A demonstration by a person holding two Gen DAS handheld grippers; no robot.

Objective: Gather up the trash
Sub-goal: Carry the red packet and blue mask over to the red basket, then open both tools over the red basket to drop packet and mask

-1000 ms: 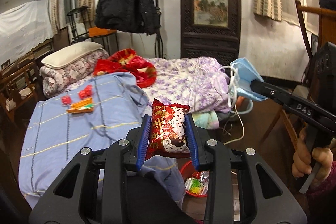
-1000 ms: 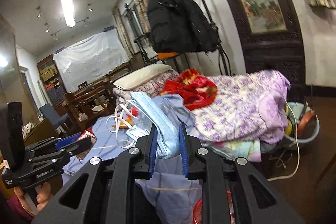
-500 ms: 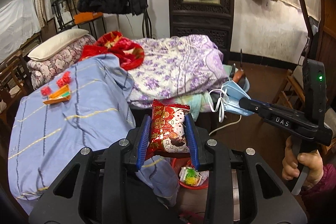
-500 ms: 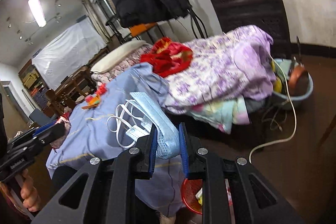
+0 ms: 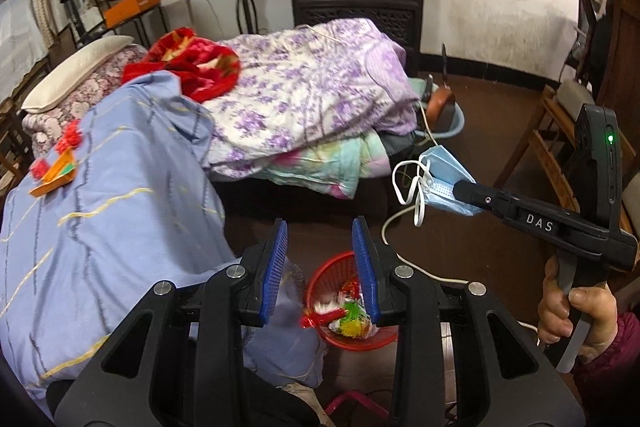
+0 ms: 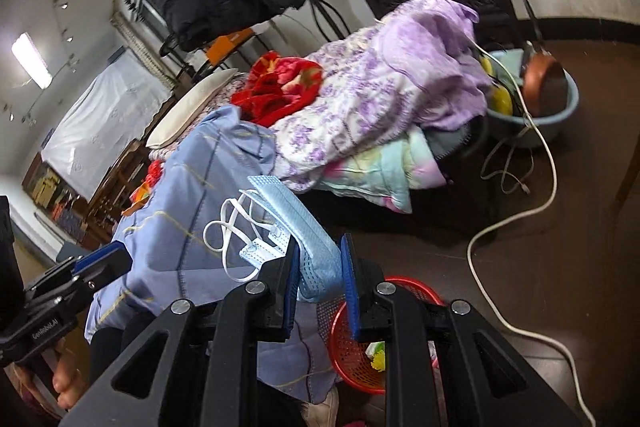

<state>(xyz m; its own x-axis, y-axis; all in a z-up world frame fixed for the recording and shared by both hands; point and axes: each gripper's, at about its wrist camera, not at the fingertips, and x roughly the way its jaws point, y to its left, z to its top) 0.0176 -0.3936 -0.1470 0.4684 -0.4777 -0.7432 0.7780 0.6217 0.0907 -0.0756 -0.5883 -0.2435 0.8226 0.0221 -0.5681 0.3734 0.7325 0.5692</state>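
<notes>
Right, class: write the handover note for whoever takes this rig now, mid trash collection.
Left gripper: open, empty, over the red basket.
Right gripper: shut on the blue face mask, near the basket.
Done: wrappers lie in the basket, on the floor by the bed.
Left: drop the mask in; then probably the orange and red scraps on the blue blanket, if they are trash.

Your red basket (image 5: 352, 307) is half hidden behind the left gripper's (image 5: 320, 267) right finger, and the wrappers (image 5: 340, 315) inside blur together. In the right wrist view, your left hand (image 6: 60, 383) is cut off at the corner.
</notes>
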